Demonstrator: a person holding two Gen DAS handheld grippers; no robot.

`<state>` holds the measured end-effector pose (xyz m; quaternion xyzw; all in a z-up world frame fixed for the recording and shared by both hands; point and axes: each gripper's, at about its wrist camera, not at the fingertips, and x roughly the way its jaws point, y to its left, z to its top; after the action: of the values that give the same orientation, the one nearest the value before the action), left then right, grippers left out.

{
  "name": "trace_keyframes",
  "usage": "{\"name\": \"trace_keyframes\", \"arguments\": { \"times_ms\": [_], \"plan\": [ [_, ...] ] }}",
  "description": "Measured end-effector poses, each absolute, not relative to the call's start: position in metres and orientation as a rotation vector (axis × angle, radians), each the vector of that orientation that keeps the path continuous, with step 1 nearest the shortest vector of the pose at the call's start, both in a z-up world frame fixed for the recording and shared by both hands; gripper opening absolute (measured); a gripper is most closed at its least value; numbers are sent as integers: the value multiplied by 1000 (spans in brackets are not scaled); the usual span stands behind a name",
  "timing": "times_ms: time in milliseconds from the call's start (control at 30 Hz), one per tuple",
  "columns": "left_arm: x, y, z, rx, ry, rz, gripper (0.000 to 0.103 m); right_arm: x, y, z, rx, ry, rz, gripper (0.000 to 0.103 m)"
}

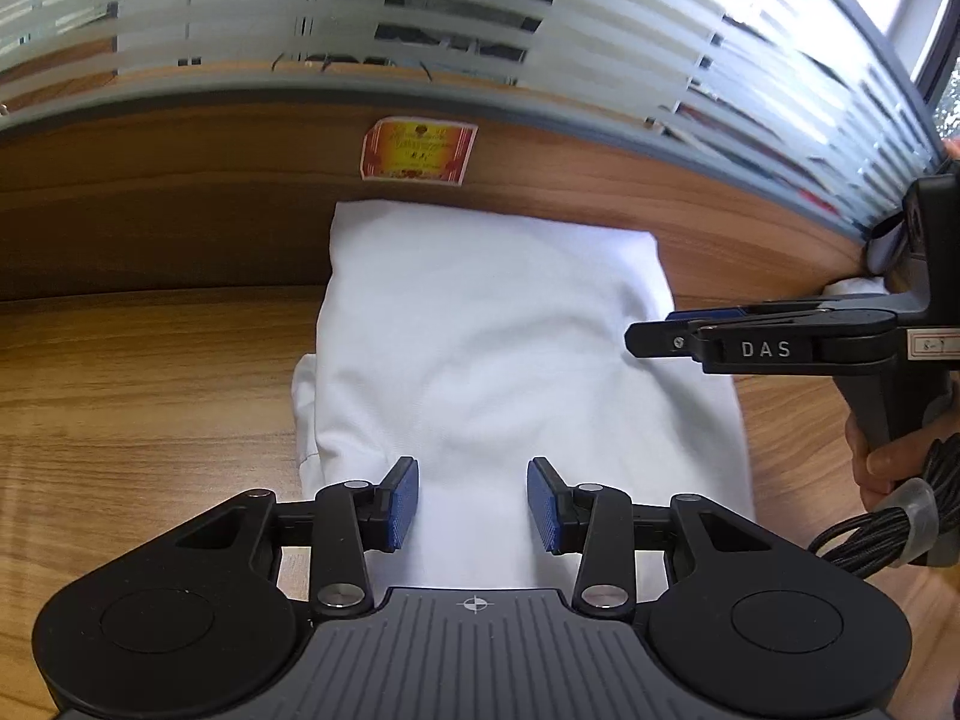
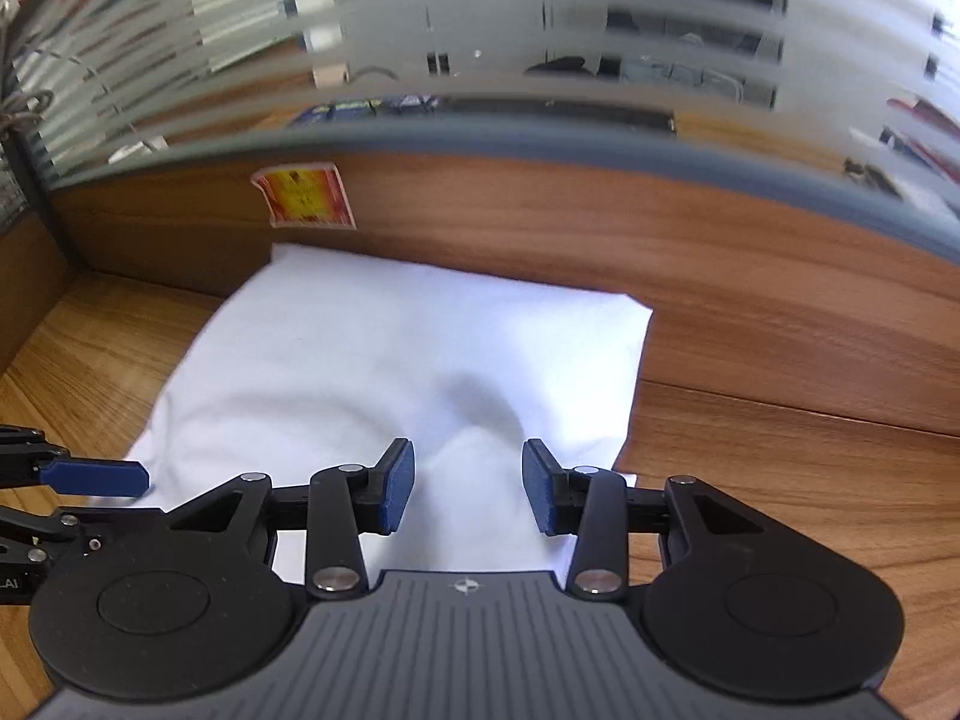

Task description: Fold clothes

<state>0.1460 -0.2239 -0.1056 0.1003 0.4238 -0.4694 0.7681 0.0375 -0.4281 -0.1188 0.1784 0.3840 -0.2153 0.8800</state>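
1. Looking along the left gripper (image 1: 473,504), its blue fingers (image 1: 401,504) are standing partly apart over the near end of a folded white garment (image 1: 480,324), holding nothing; the cloth is lying flat on the wooden table (image 1: 138,372), its far edge against the partition under a red-and-yellow sticker (image 1: 418,150). The right gripper (image 1: 672,330) is reaching in from the side, probably to steady that edge.
2. Looking along the right gripper (image 2: 468,486), its fingers (image 2: 399,486) are likewise gaping and empty above a raised wrinkle, seemingly poised to smooth it or pinch it for another fold.
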Motion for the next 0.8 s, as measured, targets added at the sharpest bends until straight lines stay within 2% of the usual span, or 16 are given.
{"name": "trace_keyframes", "arguments": {
  "times_ms": [333, 733, 767, 800],
  "plan": [
    [131, -211, -97, 234, 960, -1010, 43, 17, -396, -108, 395, 847, -446, 46],
    [140, -218, -114, 259, 1017, -970, 44, 31, -390, -133, 381, 911, -427, 47],
    [140, -216, -111, 249, 1010, -963, 44, 28, -392, -130, 391, 899, -436, 48],
    [140, -213, -108, 240, 1004, -957, 45, 24, -393, -126, 401, 883, -447, 56]
  ]
}}
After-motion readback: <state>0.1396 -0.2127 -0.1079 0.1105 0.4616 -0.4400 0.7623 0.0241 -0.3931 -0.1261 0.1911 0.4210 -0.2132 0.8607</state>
